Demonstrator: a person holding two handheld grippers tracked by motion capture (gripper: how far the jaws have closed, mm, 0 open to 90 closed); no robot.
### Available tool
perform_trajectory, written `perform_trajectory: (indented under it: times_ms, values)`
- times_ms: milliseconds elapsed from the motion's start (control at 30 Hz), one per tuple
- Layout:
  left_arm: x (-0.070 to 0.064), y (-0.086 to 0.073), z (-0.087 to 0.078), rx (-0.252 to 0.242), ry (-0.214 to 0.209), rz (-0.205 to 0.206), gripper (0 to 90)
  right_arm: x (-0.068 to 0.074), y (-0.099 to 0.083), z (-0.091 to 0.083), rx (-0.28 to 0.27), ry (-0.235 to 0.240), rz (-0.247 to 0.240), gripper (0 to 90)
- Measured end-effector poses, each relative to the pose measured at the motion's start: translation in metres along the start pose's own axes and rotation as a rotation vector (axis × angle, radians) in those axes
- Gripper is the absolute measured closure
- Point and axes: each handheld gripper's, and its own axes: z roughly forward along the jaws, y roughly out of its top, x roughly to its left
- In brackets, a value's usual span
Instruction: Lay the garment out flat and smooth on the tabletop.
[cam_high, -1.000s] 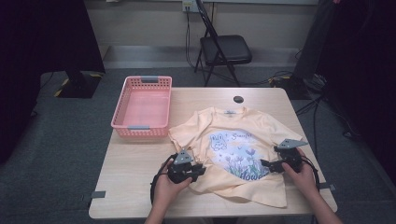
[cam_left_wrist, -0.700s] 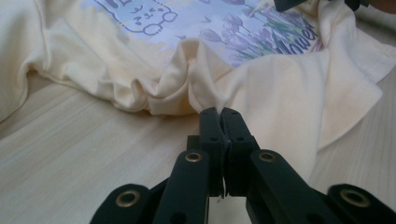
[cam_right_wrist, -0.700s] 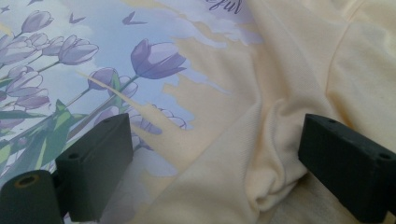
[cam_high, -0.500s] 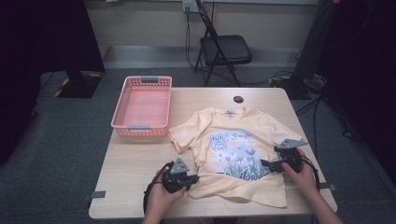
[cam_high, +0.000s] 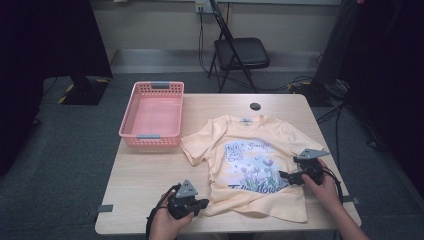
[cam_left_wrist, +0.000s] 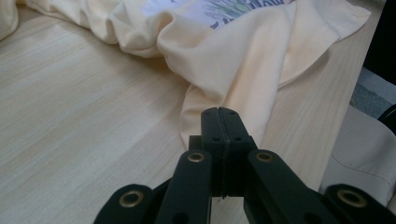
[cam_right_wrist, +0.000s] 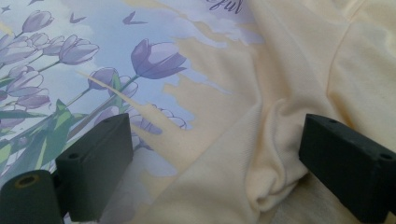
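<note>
**On the tabletop: floppy tee, and where I'd be grabbing it**

On the tabletop (cam_high: 150, 170) a pale yellow T-shirt (cam_high: 250, 165) is lying face up, print showing, collar pointing away from the person and hem hanging close to the near edge. It's sitting right of centre, with a pink basket (cam_high: 152, 116) just beside its left sleeve, not touching as far as I can tell.

The left gripper (cam_high: 199, 203) is sitting at the near-left corner of the hem. In the left gripper view its jaws are pressed fully together, and the left gripper (cam_left_wrist: 223, 122) is resting right at the cloth's edge, but I honestly can't tell if any fabric is actually pinched between them or just lying under the tips. The right gripper (cam_high: 286, 176) is hovering over the shirt's right side with jaws spread wide, holding nothing; from the right gripper view, a little bunched fold (cam_right_wrist: 275, 154) of the T-shirt (cam_right_wrist: 289, 60) is sitting between them.

Handling guess: this thing is going to be light, totally limp and a bit slidey on the smooth wood. It isn't going to hold any shape, so lifting from one point will just be making it drape and bunch. Nothing fragile here. I'd be taking it at the edges, hem corners or side seams, where the doubled fabric is giving the jaws something thicker to bite, and pinching a raised wrinkle rather than flat cloth.
</note>
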Motion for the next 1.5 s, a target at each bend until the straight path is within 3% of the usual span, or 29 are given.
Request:
perform_trajectory:
  times_ms: [67, 133, 300, 533, 667, 833, 1000, 1167, 1500]
  values:
    - [0.002, -0.001, 0.001, -0.011, -0.001, 0.005, 84.0, 0.0, 0.0, 0.0, 0.0, 0.0, -0.001, 8.8]
    - [0.004, -0.001, 0.004, -0.04, 0.006, 0.024, 60.8, 0.0, 0.0, 0.0, 0.0, -0.001, -0.001, 8.8]
    - [0.01, 0.0, 0.013, -0.058, 0.044, 0.055, 40.4, 0.0, 0.0, 0.0, -0.001, -0.003, -0.001, 8.8]
    - [0.012, 0.0, 0.023, -0.046, 0.029, 0.068, 38.3, 0.003, -0.002, -0.009, -0.033, -0.024, -0.011, 13.0]
    - [0.012, -0.002, 0.025, -0.063, 0.029, 0.075, 39.7, 0.006, -0.005, -0.029, -0.074, -0.006, -0.006, 12.7]
    - [0.011, -0.002, 0.029, -0.069, 0.035, 0.091, 40.7, 0.016, -0.02, -0.056, -0.075, 0.018, -0.008, 13.9]
    - [0.011, -0.002, 0.031, -0.075, 0.043, 0.106, 41.7, 0.02, -0.037, -0.071, -0.089, 0.029, 0.016, 14.5]
    - [0.009, -0.004, 0.029, -0.077, 0.048, 0.116, 43.1, 0.025, -0.052, -0.077, -0.074, 0.039, 0.027, 17.5]
    - [0.002, -0.004, 0.031, -0.067, 0.051, 0.145, 55.8, 0.043, -0.067, -0.096, -0.045, 0.065, 0.009, 32.7]
